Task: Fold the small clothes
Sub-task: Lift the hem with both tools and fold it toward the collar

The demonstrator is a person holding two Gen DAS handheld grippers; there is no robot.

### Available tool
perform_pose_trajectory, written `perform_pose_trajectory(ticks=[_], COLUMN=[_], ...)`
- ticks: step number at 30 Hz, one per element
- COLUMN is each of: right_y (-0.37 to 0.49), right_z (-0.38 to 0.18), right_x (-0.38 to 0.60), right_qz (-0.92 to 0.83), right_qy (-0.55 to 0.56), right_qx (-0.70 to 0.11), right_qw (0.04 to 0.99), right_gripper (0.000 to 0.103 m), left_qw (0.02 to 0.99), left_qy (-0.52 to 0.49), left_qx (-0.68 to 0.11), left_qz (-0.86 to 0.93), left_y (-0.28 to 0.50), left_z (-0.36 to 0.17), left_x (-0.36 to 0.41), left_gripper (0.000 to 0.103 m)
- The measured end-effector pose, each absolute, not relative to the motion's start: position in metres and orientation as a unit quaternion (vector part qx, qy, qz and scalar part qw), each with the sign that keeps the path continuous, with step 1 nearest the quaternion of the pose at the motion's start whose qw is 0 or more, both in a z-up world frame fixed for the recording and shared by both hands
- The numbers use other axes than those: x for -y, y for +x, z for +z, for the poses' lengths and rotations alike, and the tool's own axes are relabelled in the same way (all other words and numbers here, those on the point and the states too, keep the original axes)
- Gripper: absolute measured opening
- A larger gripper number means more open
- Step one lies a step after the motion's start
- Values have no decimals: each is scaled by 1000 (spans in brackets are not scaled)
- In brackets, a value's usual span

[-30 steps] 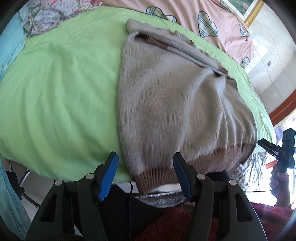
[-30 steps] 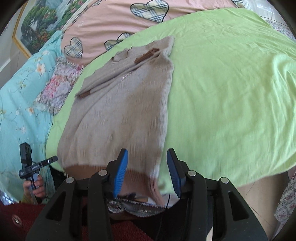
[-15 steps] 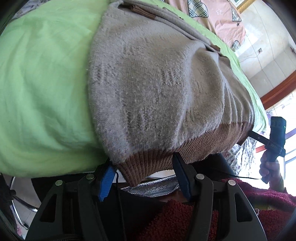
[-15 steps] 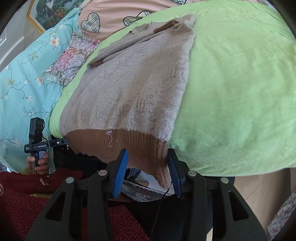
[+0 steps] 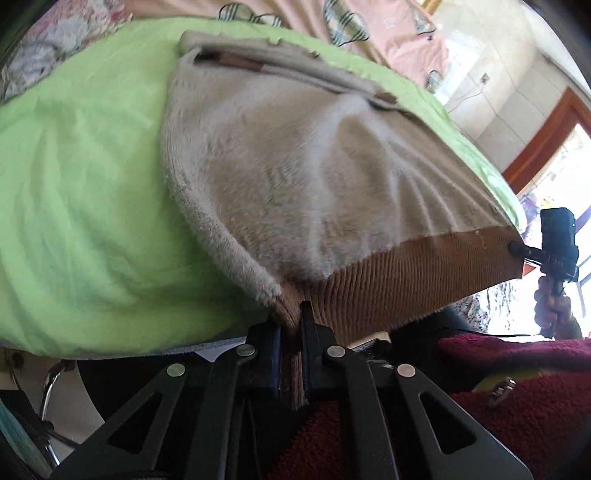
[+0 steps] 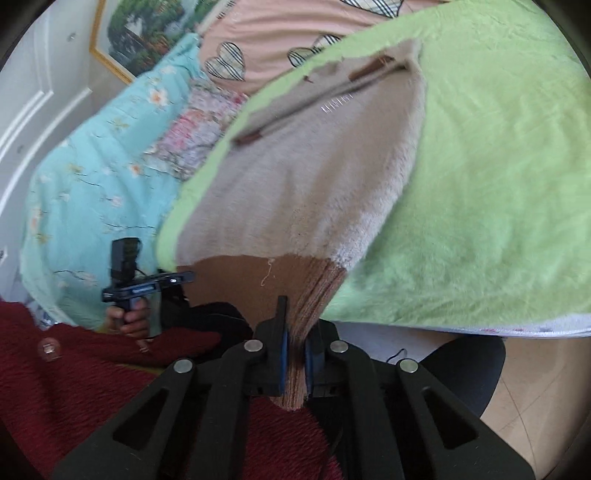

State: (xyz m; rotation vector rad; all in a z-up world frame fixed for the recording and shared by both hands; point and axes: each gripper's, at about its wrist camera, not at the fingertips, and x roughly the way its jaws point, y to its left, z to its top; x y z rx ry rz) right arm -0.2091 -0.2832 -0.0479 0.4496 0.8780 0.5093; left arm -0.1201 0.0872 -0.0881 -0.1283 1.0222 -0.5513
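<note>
A: Left wrist view?
B: Sits behind the left gripper (image 5: 291, 332), close at the bed's near edge, looking down and forward over the sweater (image 5: 295, 166) and green sheet (image 5: 81, 177) toward the pink bedding. Right gripper (image 5: 515, 248) at its right edge.

A: Right wrist view?
B: Behind the right gripper (image 6: 295, 347), equally close, facing the same way from the hem's other corner. Left gripper (image 6: 186, 277) at its left.

A: Shared?
B: Sweater, sheet, pink bedding, each other's gripper.

Green sheet (image 5: 92, 177) covering bed; pink heart-print quilt (image 6: 280, 40) behind; turquoise floral bedding (image 6: 92, 177); framed landscape picture (image 6: 140, 33) on wall.
</note>
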Motion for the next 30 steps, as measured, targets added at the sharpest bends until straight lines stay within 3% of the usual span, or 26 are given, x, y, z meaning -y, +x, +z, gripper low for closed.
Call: perform_pose_trajectory(ticks=[9, 16, 30], right_y=[-225, -199, -55], right_z=[-13, 9, 56], right_x=[314, 308, 331], right_qz=[233, 245, 179], right_qy=[283, 282, 250], right_qx=[-340, -308, -251], right_qw=[866, 875, 918], right_gripper=[8, 8, 7], left_qw=[868, 880, 915], left_qy=[-148, -151, -159], left_qx=[-379, -346, -286], left_qz=[-286, -289, -236], left_y=[-131, -104, 60], left_z=[-13, 11, 52], left_x=[-128, -112, -105], left_gripper=[6, 6, 6])
